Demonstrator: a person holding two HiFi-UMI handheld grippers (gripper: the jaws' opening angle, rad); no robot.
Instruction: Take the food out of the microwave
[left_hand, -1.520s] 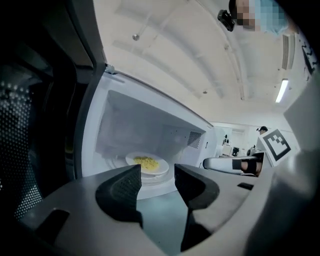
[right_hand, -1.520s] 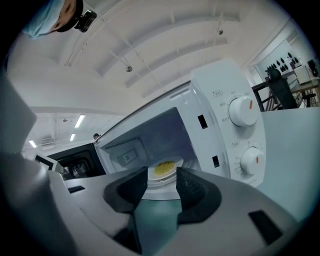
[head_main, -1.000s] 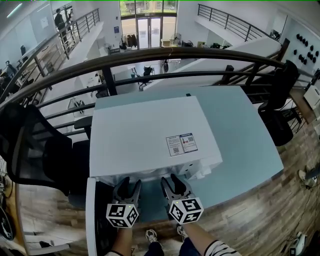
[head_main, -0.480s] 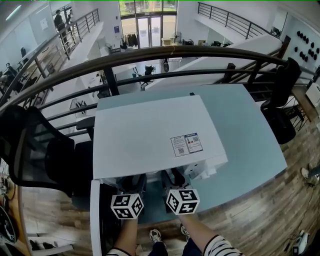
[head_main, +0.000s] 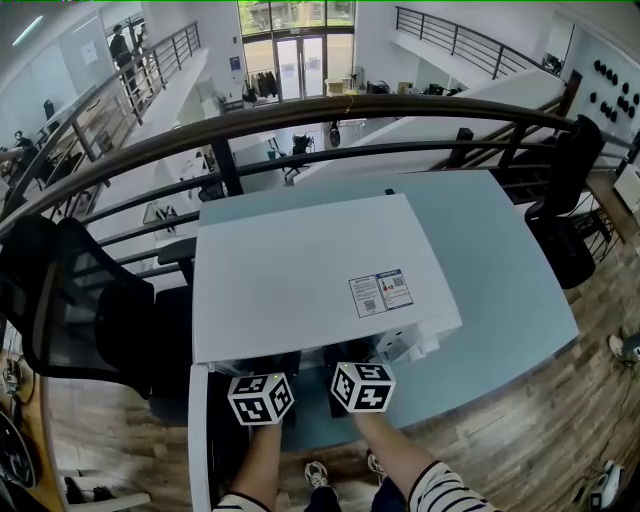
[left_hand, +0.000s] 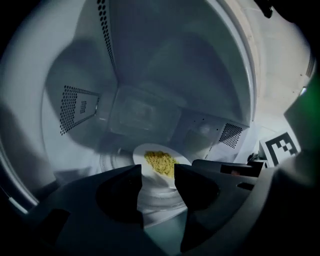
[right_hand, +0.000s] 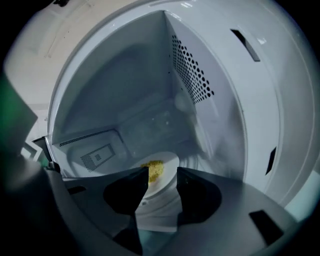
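The left hand-held gripper (left_hand: 157, 172) and the right hand-held gripper (right_hand: 162, 176) both have their jaws apart and grip nothing. They reach side by side, tilted slightly down, into the white microwave (head_main: 300, 275), whose top hides their tips from the head view. Through each gap shows the white plate (left_hand: 150, 149) of yellow food (left_hand: 160, 162), lying on the cavity floor just beyond the tips, with perforated vents (right_hand: 192, 75) on the walls. The person's two forearms (head_main: 395, 455) come in from below beside the open door (head_main: 198, 440); the microwave stands on a pale blue tabletop (head_main: 500, 260), with a black chair (head_main: 90, 300) to its left and a dark railing (head_main: 300, 110) behind.
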